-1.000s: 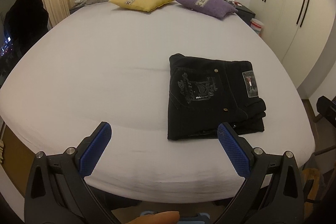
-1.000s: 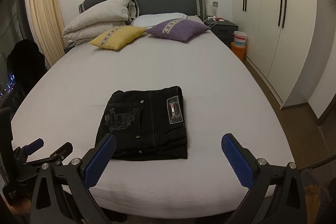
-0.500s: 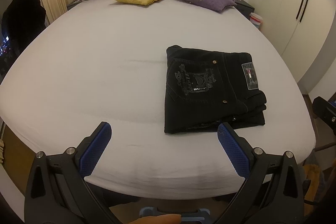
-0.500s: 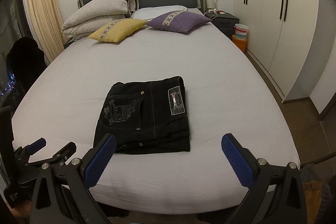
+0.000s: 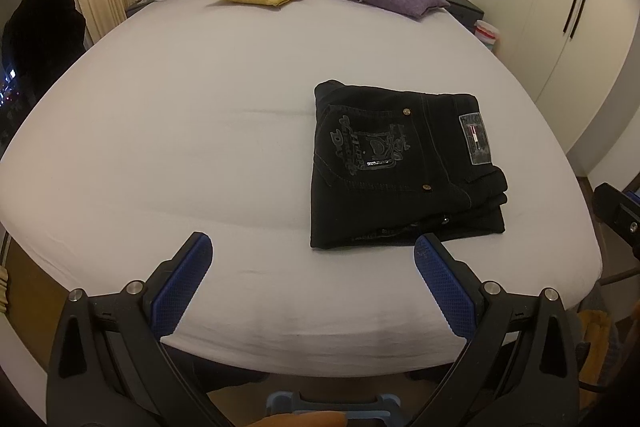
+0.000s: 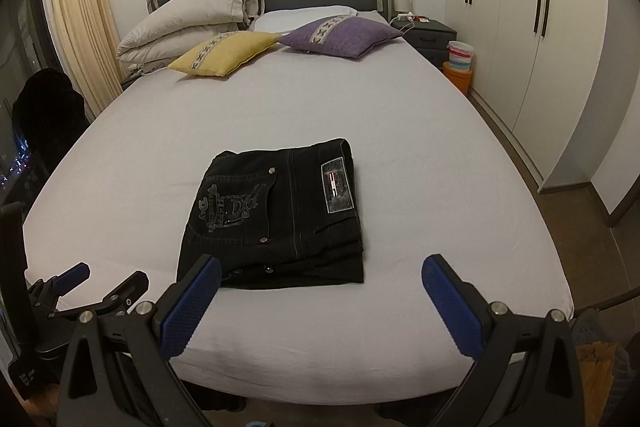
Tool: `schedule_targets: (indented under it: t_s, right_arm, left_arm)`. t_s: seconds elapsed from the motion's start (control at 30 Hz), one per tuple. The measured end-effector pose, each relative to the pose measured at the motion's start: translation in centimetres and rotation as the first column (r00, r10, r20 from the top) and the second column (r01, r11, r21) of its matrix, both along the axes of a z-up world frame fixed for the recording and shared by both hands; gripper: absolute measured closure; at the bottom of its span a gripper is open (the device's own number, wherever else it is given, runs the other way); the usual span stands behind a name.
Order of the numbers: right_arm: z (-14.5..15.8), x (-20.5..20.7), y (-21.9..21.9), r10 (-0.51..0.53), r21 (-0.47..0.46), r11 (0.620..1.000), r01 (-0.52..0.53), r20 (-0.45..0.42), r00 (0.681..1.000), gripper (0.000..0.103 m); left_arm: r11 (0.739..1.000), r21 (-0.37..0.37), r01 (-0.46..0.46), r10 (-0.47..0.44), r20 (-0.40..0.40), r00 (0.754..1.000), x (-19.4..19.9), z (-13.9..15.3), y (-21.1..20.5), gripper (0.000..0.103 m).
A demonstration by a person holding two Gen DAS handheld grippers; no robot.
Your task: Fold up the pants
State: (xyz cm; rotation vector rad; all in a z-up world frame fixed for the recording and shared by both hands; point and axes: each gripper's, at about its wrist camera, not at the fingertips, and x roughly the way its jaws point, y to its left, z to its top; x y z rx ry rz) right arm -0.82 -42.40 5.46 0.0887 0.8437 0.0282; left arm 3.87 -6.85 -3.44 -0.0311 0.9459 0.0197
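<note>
Both views closer to bed (image 5: 160, 131) than before; pants (image 5: 400, 167) folded; left gripper (image 5: 312, 259), right gripper (image 6: 320, 277) wide, empty.

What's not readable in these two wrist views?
- Folded pants: underside and inner layers hidden by the top fold, both views.
- Waistband patch: text too small.
- Nightstand items: too small.
- Left hand-held gripper, right hand-held gripper: handles cut off by bottom edge.
</note>
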Motion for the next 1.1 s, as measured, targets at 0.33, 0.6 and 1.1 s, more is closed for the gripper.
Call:
schedule_targets:
  t_s: [0.33,0.6,1.1]
  right_arm:
    - [-0.6,-0.1,0.0,0.002,0.002,1.0,-0.002,-0.006,1.0,0.0]
    - [-0.8,0.0,0.0,0.002,0.002,1.0,-0.002,-0.014,1.0,0.0]
    - [-1.0,0.0,-0.1,0.004,0.005,1.0,-0.004,-0.022,1.0,0.0]
  left_arm:
    - [1.0,0.003,0.002,-0.002,-0.004,1.0,-0.1,-0.3,0.0,0.0]
    - [1.0,0.003,0.003,-0.003,-0.005,1.0,-0.2,-0.3,0.0,0.0]
    - [1.0,0.006,0.002,-0.002,-0.005,1.0,-0.2,-0.4,0.0,0.0]
